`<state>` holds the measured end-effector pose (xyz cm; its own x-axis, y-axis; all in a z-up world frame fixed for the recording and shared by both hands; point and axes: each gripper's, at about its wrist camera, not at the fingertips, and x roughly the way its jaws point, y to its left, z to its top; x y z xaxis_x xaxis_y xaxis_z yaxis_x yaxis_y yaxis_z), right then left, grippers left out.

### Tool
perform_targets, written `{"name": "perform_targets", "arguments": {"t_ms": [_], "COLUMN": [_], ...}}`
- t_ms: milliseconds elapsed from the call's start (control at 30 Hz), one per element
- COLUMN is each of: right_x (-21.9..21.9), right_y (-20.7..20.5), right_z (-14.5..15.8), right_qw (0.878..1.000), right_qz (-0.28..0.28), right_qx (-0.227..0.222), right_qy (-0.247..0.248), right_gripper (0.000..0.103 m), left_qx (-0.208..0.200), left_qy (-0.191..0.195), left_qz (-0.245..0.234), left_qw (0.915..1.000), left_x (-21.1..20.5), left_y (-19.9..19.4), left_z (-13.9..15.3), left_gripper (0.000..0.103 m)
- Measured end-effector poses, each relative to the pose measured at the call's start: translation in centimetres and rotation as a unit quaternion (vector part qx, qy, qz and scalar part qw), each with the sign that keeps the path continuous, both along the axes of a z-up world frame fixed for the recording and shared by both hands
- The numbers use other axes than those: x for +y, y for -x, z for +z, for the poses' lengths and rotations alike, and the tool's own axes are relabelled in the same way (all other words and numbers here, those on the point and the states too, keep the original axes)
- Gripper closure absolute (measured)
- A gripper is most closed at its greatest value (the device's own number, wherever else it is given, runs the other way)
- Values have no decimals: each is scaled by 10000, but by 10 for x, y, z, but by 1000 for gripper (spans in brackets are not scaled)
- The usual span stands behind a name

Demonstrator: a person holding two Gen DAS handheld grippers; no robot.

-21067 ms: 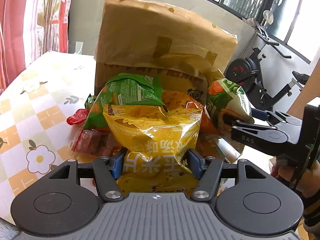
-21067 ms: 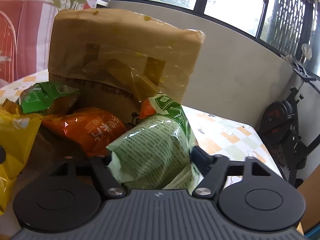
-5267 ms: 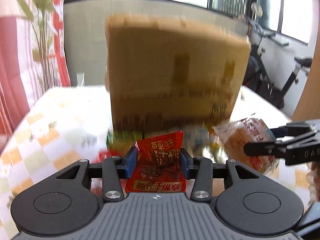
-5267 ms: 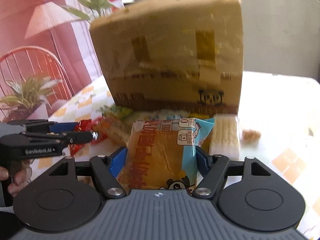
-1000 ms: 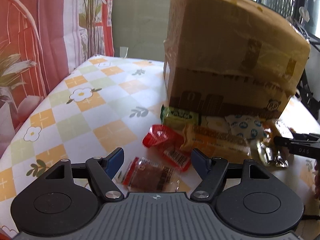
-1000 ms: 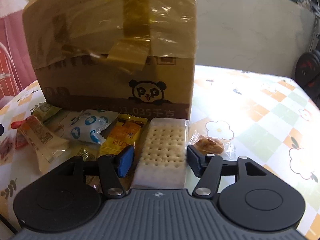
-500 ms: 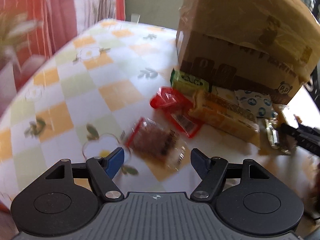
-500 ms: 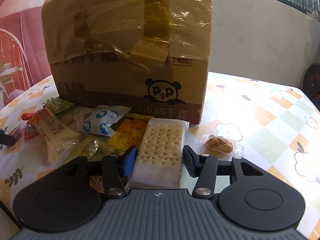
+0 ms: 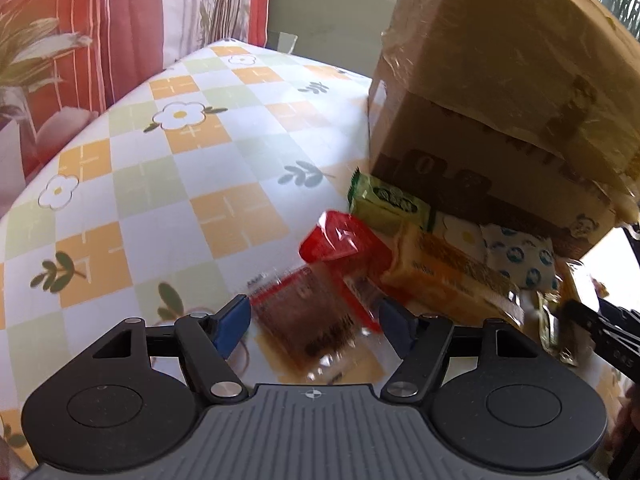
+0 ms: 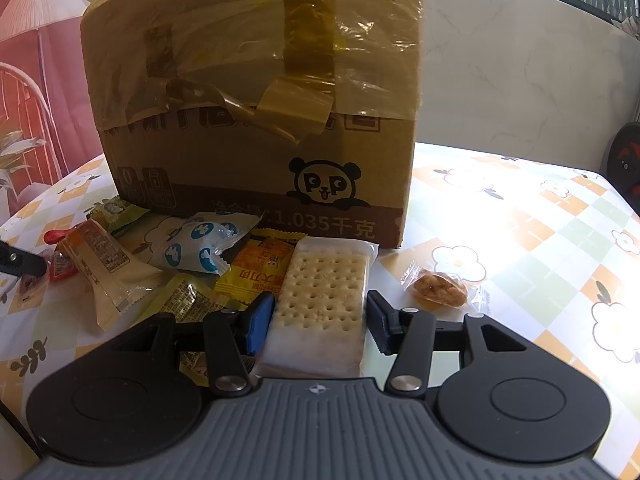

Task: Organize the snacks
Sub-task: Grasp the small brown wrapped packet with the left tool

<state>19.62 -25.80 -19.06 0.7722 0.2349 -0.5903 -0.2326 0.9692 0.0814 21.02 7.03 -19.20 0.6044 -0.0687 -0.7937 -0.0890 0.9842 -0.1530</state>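
Small snack packets lie on the tablecloth in front of a taped cardboard box (image 9: pixel 500 120) (image 10: pixel 256 120). My left gripper (image 9: pixel 316 320) is open, its jaws on either side of a clear packet of brown snack (image 9: pixel 312 324) lying on the table. A red packet (image 9: pixel 340 240), a green one (image 9: pixel 388 204) and an orange bar (image 9: pixel 448 276) lie beyond. My right gripper (image 10: pixel 320 316) has its jaws close against the sides of a white cracker pack (image 10: pixel 324 292). Its tip shows in the left wrist view (image 9: pixel 588 320).
The checked flower tablecloth (image 9: pixel 160 184) has bare room on the left and on the right (image 10: pixel 540 232). A small clear packet with a brown snack (image 10: pixel 440 288) lies right of the crackers. A blue-dotted packet (image 10: pixel 200 244), yellow packets (image 10: pixel 260 264) and a beige bar (image 10: pixel 104 264) lie left.
My left gripper has come forward so the clear brown packet now lies between its jaws. My right gripper's jaws have narrowed onto the cracker pack.
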Motion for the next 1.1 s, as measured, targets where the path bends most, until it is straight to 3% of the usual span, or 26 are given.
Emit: {"name": "perform_targets", "arguments": {"t_ms": [300,733,800,900,1100], "right_x": [2,2,2,2,2], "right_y": [1,1,1,1,1], "right_z": [0,0,0,0,0], "right_qw": [10000,10000,10000,10000,10000], "right_qz": [-20,-22,-20,-22,-17], "right_qx": [2,0,0,2,3], "right_qy": [-20,-34,-31,-36,-36], "right_gripper": [51,50,50,51,51], "left_qx": [-220,-119,-180,-249,-317], "left_qy": [-791,-1016,-1030,-1003,-845], "left_qz": [34,190,108,-90,-168], "left_qw": [9966,9946,9945,9946,9958], "left_x": [-11,2,0,-6,-9], "left_y": [-9,8,7,7,14], "left_z": [-7,-5,-5,-3,-2], "left_gripper": [27,28,32,56,62]}}
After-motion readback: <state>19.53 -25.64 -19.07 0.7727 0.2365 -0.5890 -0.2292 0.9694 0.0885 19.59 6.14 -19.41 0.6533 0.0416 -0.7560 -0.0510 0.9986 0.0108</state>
